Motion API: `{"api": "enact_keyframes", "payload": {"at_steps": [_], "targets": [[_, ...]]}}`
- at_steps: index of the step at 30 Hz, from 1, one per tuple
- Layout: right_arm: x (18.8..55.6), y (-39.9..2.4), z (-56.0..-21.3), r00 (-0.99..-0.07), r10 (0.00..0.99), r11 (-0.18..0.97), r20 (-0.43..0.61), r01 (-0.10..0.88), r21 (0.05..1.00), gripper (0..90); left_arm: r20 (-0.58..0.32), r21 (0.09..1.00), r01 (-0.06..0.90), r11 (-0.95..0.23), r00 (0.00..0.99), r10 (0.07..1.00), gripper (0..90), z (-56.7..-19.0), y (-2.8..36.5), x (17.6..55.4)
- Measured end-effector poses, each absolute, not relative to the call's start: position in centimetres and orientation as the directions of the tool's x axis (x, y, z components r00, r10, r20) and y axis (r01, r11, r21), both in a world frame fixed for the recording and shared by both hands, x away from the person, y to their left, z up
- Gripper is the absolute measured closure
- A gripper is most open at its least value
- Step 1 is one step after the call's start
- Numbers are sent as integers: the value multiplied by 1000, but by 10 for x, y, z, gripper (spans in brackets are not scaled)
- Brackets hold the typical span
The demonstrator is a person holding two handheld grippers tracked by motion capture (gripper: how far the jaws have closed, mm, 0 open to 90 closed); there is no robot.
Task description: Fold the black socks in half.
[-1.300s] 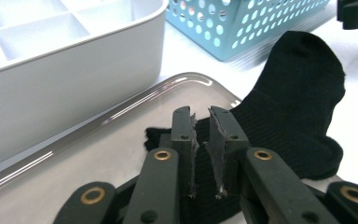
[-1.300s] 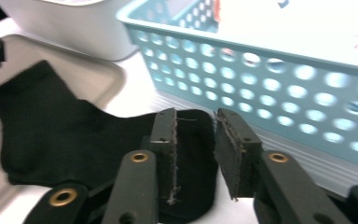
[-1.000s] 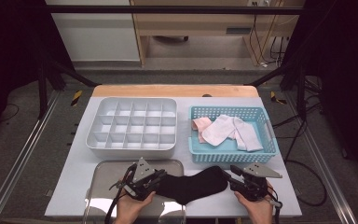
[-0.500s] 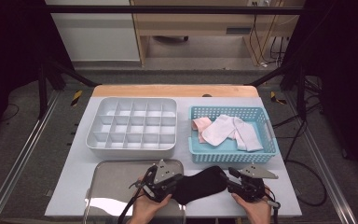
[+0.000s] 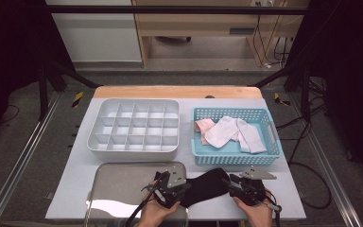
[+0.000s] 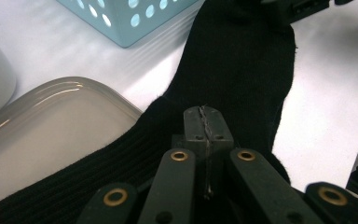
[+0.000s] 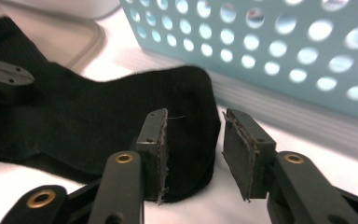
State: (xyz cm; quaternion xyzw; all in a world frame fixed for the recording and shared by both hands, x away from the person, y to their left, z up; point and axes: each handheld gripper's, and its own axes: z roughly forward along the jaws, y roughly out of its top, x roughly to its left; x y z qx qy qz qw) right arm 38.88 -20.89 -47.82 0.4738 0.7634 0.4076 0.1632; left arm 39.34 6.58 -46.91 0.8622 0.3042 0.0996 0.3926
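Black ribbed fabric sock [image 5: 207,185] lies flat on the white worktop [image 5: 75,175] at bottom centre, cuff end over the grey metal tray [image 5: 123,182]. Left gripper [image 6: 206,122] jaws pressed together, pinching the sock; right gripper [image 7: 193,140] jaws have just been closing, half open astride the toe edge, not yet gripping. Risk: left pulls early, so the toe slips free or bunches against the light-blue perforated plastic basket [image 7: 279,51].
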Motion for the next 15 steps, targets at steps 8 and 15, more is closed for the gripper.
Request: {"api": "enact_keyframes", "payload": {"at_steps": [8, 15], "targets": [[389, -206, -484, -471, 867, 215, 159, 644, 734, 758, -69, 739, 449, -503, 792, 606, 894, -471, 66, 393], [389, -206, -481, -469, 864, 206, 184, 663, 720, 845, -68, 737, 450, -504, 792, 607, 895, -471, 66, 393]]}}
